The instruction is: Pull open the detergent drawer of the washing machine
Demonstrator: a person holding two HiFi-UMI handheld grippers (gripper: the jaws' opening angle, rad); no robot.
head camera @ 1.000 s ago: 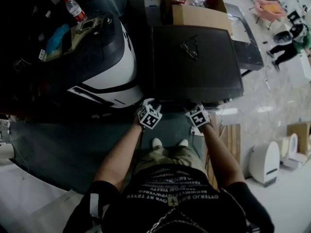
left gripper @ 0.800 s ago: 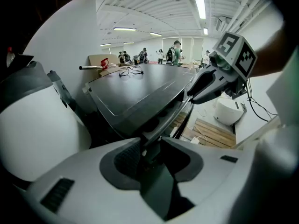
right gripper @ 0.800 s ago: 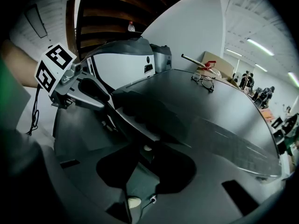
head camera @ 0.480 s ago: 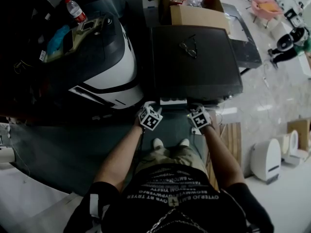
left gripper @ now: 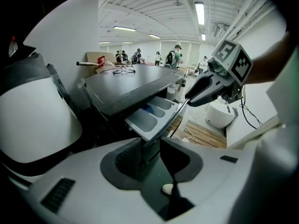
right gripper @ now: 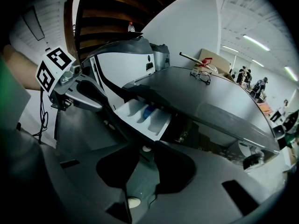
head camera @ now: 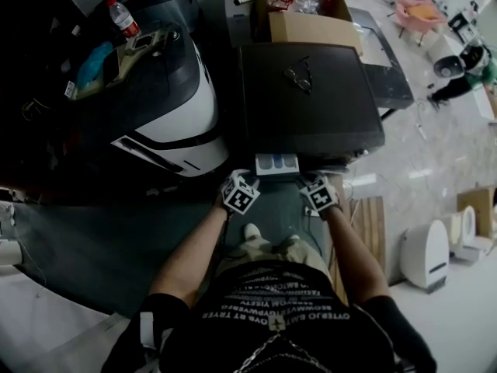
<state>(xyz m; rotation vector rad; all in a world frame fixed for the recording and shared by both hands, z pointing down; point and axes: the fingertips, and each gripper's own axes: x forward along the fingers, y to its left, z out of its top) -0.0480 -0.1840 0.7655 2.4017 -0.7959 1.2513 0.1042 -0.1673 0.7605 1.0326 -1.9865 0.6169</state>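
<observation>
The dark-topped washing machine [head camera: 311, 99] stands in front of me. Its pale detergent drawer [head camera: 277, 163] sticks out at the front, with a blue insert in one compartment [left gripper: 148, 109]. My left gripper [left gripper: 148, 146] is at the drawer's left front corner. Its jaws are closing and the drawer's front panel sits between them against the pads. My right gripper [right gripper: 142, 148] is at the right front corner, and the front panel [right gripper: 122, 123] runs down into the gap between its jaws. Each gripper shows in the other's view, with its fingers at the drawer's front edge.
A pair of glasses [head camera: 300, 76] lies on the machine's top. A large white and black machine [head camera: 163, 99] stands close on the left. A cardboard box [head camera: 311, 14] sits behind. My shoes [head camera: 252, 230] are on the floor just below the drawer. White appliances [head camera: 425, 259] stand at the right.
The drawer has slid out of the machine toward me, from barely showing to clearly open. Both grippers have drawn back with it.
</observation>
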